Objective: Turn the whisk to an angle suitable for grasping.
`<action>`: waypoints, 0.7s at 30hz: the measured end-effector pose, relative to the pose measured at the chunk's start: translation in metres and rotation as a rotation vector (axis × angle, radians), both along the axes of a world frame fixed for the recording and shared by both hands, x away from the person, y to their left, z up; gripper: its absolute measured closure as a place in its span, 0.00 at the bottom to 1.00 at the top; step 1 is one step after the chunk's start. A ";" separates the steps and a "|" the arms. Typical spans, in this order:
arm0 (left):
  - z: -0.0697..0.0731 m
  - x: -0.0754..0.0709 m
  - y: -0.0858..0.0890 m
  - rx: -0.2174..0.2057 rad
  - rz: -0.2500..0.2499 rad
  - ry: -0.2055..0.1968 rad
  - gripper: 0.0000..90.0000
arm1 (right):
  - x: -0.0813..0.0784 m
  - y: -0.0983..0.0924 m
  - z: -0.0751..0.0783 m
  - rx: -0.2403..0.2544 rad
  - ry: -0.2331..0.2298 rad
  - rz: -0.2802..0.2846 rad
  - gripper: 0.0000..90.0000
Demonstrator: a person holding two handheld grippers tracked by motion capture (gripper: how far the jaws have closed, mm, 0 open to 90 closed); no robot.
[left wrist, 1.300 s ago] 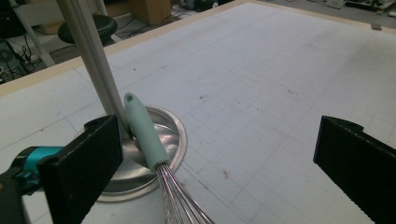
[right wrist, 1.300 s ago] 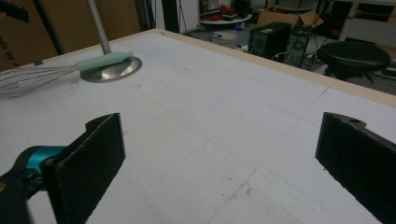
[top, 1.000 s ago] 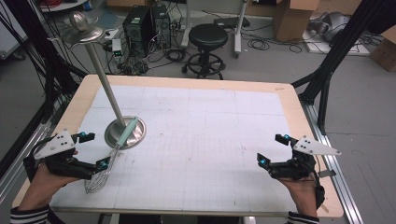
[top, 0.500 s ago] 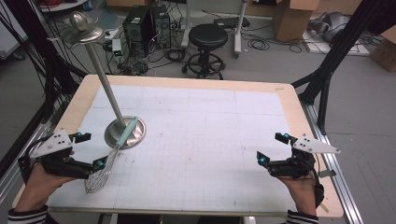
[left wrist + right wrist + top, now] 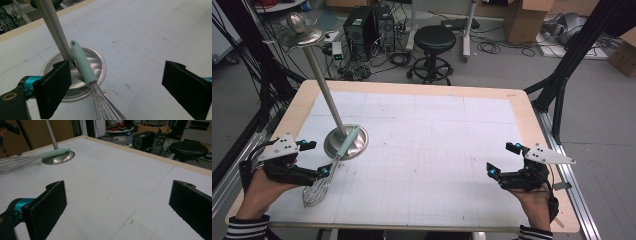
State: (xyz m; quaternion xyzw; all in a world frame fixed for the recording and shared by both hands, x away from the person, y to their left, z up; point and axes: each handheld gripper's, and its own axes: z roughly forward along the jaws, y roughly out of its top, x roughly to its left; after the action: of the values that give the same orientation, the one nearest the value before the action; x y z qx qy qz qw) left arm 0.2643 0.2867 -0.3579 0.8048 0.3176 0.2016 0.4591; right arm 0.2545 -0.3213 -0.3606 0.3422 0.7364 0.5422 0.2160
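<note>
Nearest the person, at the near left of the worktop, a pale gridded sheet framed in light wood, the left gripper sits with its black fingers spread wide and released, holding nothing. Just beyond them lies the wire balloon whisk with a pale mint-green handle. Its bare steel loops rest on the worktop on the near side, and its handle is propped up on the round polished steel base of a tall metal stand, leaning against the slanted grey pole. At the near right, well apart from all this, the right gripper also has its fingers released and empty over bare worktop. The likeliest trouble, as I judge it, lies in a grab at the whisk: the smooth, tapering handle could slide out of a pinch, and the springy wires would give rather than hold if the fingers closed on them. The handle touches the pole, so a sideways nudge could roll it off the base or knock the stand, which looks top-heavy. Farther off, the pole rises to a small steel dish with a ball-shaped knob. Beyond the far edge stand a black round stool, computer towers and cardboard boxes on the floor.
</note>
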 end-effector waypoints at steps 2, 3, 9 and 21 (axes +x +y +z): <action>0.001 0.003 0.000 0.009 0.004 0.010 0.13 | 0.000 0.000 0.000 0.001 0.002 0.000 0.01; 0.001 0.005 0.000 0.016 0.006 0.014 0.15 | -0.001 0.000 0.000 0.001 0.002 0.000 0.01; 0.002 0.013 0.000 0.041 0.012 0.054 0.34 | -0.002 -0.002 0.000 0.002 0.002 -0.003 0.01; -0.006 0.029 -0.001 0.099 0.032 0.114 0.70 | -0.002 -0.001 0.000 0.003 0.002 -0.001 0.01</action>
State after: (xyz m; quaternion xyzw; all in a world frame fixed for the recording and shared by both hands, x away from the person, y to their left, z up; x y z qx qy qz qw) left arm 0.2937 0.2858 -0.3636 0.8314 0.3457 0.1783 0.3967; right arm 0.2522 -0.3223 -0.3602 0.3435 0.7357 0.5426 0.2151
